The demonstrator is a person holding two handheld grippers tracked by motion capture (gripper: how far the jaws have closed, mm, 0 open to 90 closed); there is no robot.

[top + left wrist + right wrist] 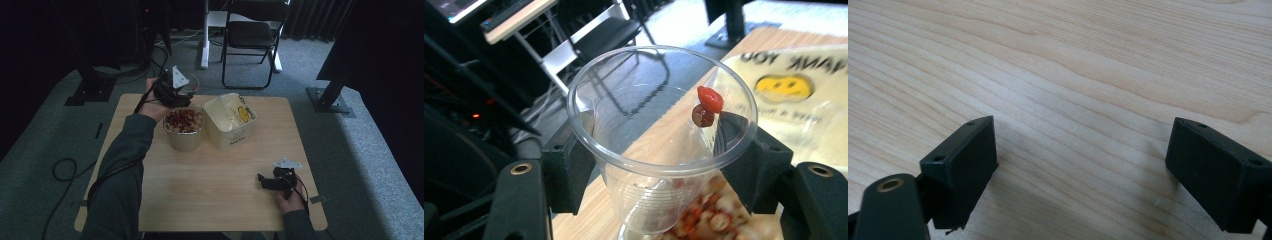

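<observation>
The clear, thin plastic cup [659, 145] is held up over the round tan tub full of red and brown snack mix [184, 121], near the tub's back edge. The left gripper [659, 165] has its two black jaws squeezed tight on the cup's sides. The cup looks almost empty. Just two small bits, one red and one dark [707, 106], stick to the inside wall near the rim. So I think the pouring or scooping is nearly done, and those last bits need a shake to fall out.

Right beside the tub stands a cream square tub with a yellow smiley face [230, 120], and it looks empty inside.

Well apart from the snack tub, near the front of the light wooden table [215, 190], the right gripper [267, 181] rests low with its jaws wide apart, holding nothing.
</observation>
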